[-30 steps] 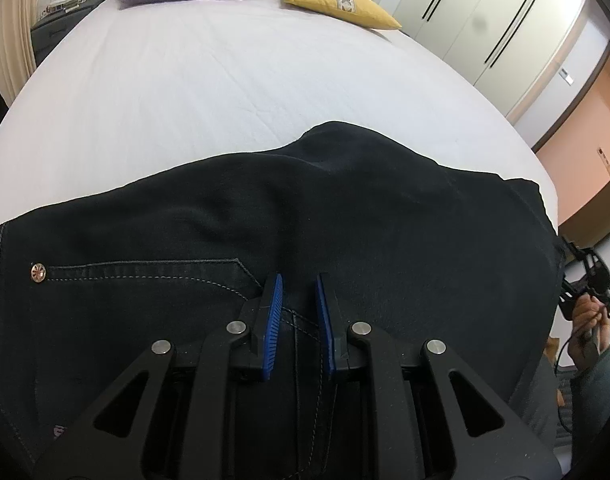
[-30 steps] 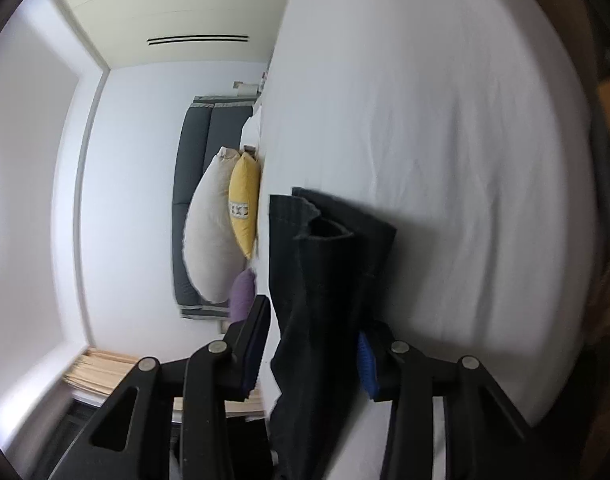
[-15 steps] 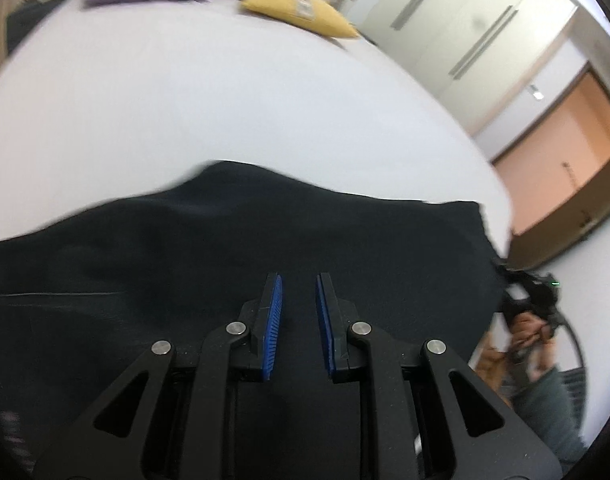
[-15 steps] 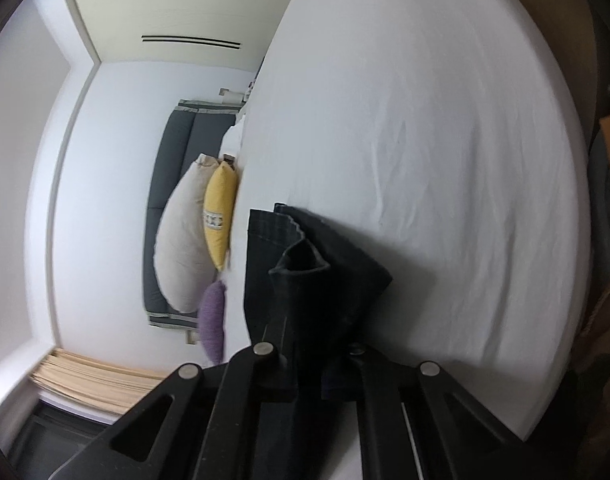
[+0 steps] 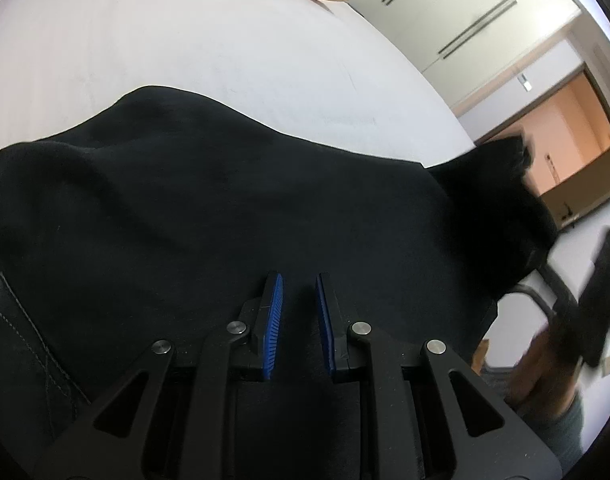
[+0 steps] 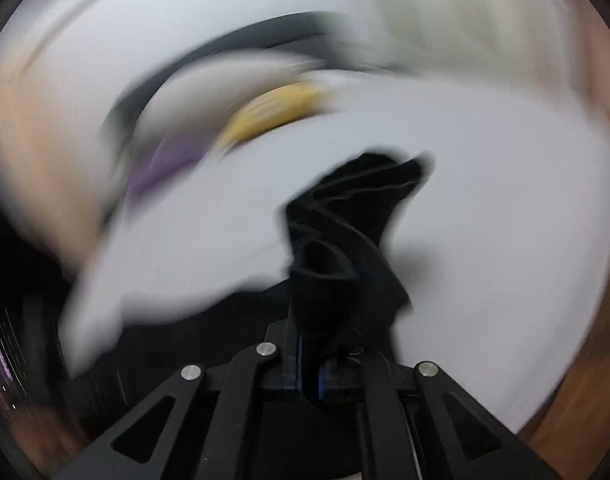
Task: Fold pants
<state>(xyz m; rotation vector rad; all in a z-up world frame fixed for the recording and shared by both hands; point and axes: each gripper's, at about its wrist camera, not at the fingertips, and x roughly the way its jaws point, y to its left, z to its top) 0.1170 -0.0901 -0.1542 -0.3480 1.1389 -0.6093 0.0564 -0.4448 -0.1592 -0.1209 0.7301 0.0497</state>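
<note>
A: Where are the pants [image 5: 225,216]?

B: Spread dark across the near side of the white bed [image 5: 209,48], a stitched seam showing at the lower left of the left wrist view. One end is lifted off the sheet at the right.

A: And the left tool [image 5: 297,300]?

B: It sits low over the fabric, its 2 blue pads [image 5: 273,320] a narrow gap apart. I cannot tell whether any cloth is pinched between them.

A: The right tool [image 6: 308,360]?

B: Clamped tight on a bunched fold of the pants [image 6: 345,240], which rises crumpled above the fingers. That view is badly smeared, so the yellow pillow [image 6: 273,114] is probably the same one seen at the head of the bed.
</note>
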